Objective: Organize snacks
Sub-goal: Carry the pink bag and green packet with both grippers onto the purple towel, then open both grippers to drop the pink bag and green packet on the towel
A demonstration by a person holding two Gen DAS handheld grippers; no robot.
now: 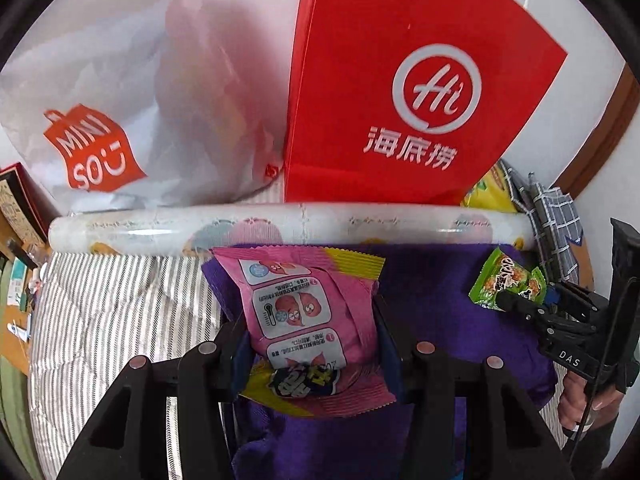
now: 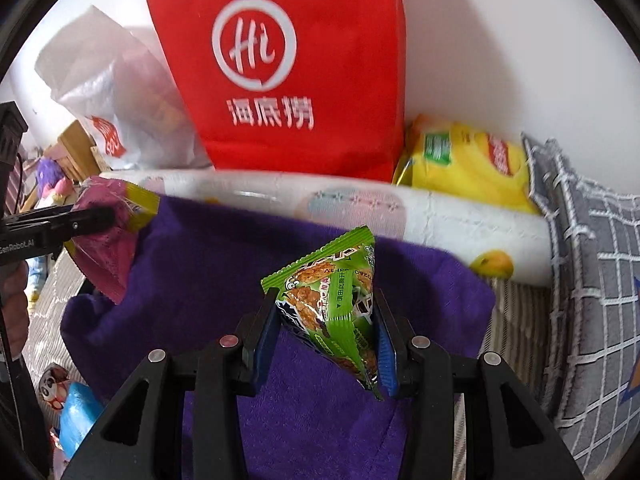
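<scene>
**Two snack packets in hand above the purple cloth**

Holding a packet in each claw, I judge the step in hand to be setting both down on the purple cloth [image 1: 440, 280] spread over the striped bed cover [image 1: 104, 312].

My left claw [image 1: 310, 336] is clenched on the pink snack packet [image 1: 308, 312], which fills the lower middle of the left wrist view, its pads pressing the packet's two long sides. My right claw [image 2: 326, 332] grasps the green triangular snack packet [image 2: 334, 300] at the centre of the right wrist view, pinched across its lower half with one corner hanging below the pads. In the left view the same green packet sits at the right edge, well apart from the pink one.

Behind the cloth a printed roll [image 1: 280, 224] lies across the frame, and beyond it stand a red Haidilao paper bag [image 1: 400, 60] and a white Miniso plastic bag [image 1: 120, 100]. A yellow Lipton pack [image 2: 468, 164] is tucked at the right, beside a grey checked cushion [image 2: 592, 280].

To do this well I would keep both claws over bare cloth, short of the roll, and lower each until its packet rests flat before letting go. The green packet's pyramid shape will likely tip on release, so I would lay it on a broad face. Keeping the two packets apart leaves room for neat rows.
</scene>
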